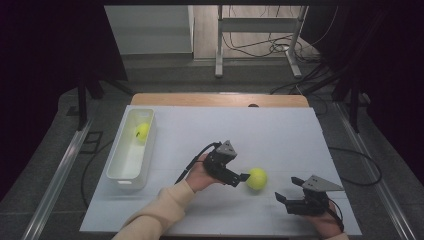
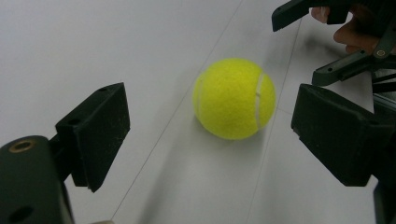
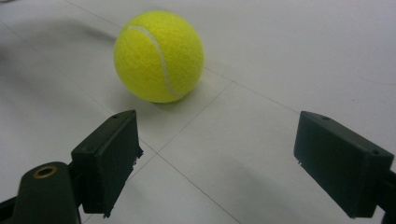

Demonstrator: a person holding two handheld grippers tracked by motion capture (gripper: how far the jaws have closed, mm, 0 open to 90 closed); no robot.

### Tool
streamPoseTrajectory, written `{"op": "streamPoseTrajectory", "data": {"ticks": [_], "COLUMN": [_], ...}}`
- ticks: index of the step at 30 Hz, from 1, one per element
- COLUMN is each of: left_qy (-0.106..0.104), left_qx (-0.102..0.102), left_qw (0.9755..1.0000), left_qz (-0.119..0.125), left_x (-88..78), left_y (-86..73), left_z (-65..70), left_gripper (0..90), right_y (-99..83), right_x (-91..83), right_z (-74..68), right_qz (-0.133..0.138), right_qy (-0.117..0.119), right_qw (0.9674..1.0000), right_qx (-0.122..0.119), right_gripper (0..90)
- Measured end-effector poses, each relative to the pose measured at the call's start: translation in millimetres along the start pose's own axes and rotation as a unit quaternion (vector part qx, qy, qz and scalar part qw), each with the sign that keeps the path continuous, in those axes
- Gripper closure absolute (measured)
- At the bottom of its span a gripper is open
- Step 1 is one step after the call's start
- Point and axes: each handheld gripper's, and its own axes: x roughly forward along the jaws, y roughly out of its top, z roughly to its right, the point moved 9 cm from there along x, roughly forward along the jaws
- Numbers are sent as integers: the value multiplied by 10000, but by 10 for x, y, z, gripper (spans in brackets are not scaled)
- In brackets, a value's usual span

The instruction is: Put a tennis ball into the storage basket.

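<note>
Tennis ball (image 1: 257,178) sitting on the white tabletop (image 1: 280,135), right in front of the left gripper (image 1: 243,176), jaws spread wide either side, not touching. Right gripper (image 1: 287,190) nearby, jaws open and empty too. Second ball (image 1: 142,131) over in the white bin (image 1: 117,172).

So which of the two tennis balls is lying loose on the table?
The tennis ball by the left gripper; the other ball sits inside the white bin.

A yellow-green tennis ball (image 1: 257,178) with a white seam lies on the white table (image 1: 280,135), between black grippers.
</note>
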Motion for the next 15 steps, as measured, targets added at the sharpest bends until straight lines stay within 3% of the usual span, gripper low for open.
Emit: {"op": "streamPoseTrajectory", "data": {"ticks": [15], "left_qy": [-136], "left_qx": [42], "left_qw": [9999], "left_qz": [-44], "left_x": [179], "left_y": [62], "left_z": [82], "left_gripper": [119], "right_y": [-4], "right_x": [2], "right_z": [0], "right_qz": [-8], "right_qy": [-4], "right_qw": [10000], "right_qx": [-4], "right_gripper": [149]}}
